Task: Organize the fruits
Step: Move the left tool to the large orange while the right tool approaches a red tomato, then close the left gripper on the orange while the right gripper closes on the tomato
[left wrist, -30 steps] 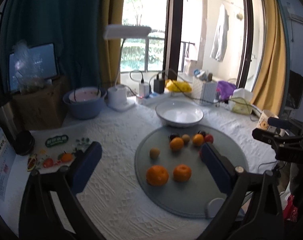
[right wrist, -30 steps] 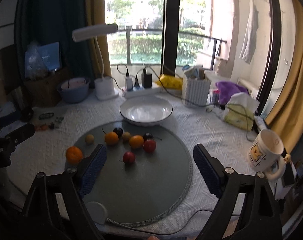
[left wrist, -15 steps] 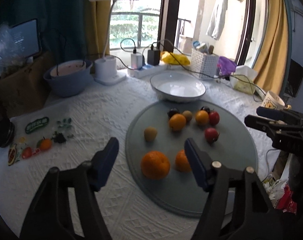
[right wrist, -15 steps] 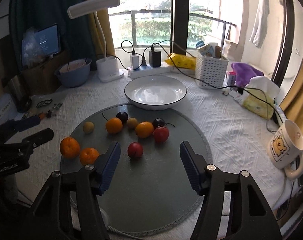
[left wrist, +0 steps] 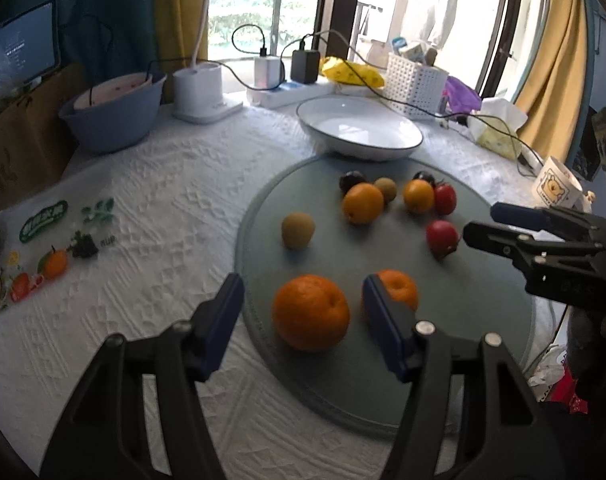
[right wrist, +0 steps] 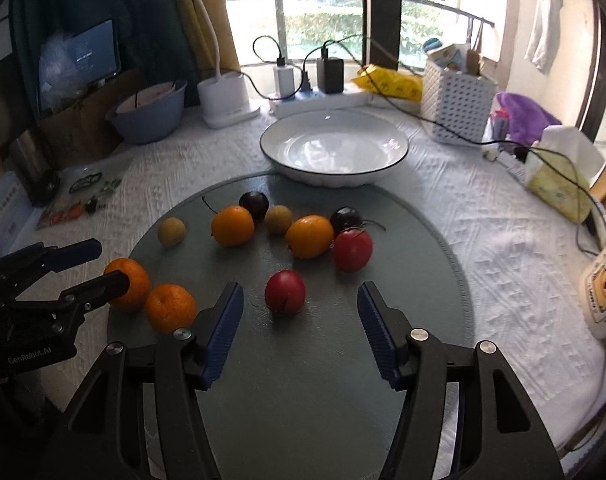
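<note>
Step in hand: approach, nothing picked yet. Left gripper (left wrist: 303, 304) wide open, empty, fingers either side of big orange (left wrist: 310, 317) at mat (left wrist: 483, 344) left edge. Right gripper (right wrist: 300, 309) wide open, empty, red fruit (right wrist: 284, 292) between tips. Bowl (right wrist: 334, 148) behind mat, empty. Next, likely: close on fruit, carry to bowl.

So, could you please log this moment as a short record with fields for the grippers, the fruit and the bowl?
left gripper: open, fingers either side of the large orange
right gripper: open, red fruit just ahead between its fingers
mat: grey, round, holds all the fruit
white bowl: empty, behind the mat
fruit in bowl: none
</note>
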Motion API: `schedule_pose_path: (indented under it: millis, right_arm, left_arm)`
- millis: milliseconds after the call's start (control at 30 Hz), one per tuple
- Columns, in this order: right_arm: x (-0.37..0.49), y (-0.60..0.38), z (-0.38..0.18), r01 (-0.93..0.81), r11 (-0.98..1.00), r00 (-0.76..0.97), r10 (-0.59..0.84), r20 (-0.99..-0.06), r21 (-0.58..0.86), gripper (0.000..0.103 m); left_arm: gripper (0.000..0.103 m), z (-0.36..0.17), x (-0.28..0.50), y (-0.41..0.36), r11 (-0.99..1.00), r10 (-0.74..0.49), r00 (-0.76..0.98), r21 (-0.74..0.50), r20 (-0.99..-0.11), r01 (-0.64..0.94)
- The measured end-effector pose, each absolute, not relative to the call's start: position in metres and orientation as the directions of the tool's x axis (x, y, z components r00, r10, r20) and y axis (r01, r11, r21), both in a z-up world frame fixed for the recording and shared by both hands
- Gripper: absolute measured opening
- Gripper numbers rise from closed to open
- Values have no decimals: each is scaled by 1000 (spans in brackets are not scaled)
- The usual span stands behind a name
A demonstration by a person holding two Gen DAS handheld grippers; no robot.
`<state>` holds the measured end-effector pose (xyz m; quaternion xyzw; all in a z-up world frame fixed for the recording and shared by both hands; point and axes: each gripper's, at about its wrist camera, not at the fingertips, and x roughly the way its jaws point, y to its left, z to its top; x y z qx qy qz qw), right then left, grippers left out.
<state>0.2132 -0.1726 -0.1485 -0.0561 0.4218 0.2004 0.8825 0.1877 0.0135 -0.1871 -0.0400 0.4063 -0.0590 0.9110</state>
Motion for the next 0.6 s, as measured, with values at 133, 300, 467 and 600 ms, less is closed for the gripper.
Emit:
schedule_pose_path:
  millis: [133,300,467,600]
  right_arm:
    - [221,-166,-157,-411,908,537,318,-781,88,63]
    - [231,-161,-168,-414,904,507,325,-798,105,60]
    - [239,-161,-176,-412,903,487,330,-808,121,56]
    - [242,-159,-181,-412,902,475,331,-815,127,46]
  left_arm:
    - [63,-193,195,12,988,-156,638,-132,-754,86]
    - [54,-203,202,13,985,-170,601,-151,-781,83]
    - [50,-209,206,11,984,-177,583,-157,-793,84]
    - [46,-209,208,11,982,-186,582,-167,-791,86]
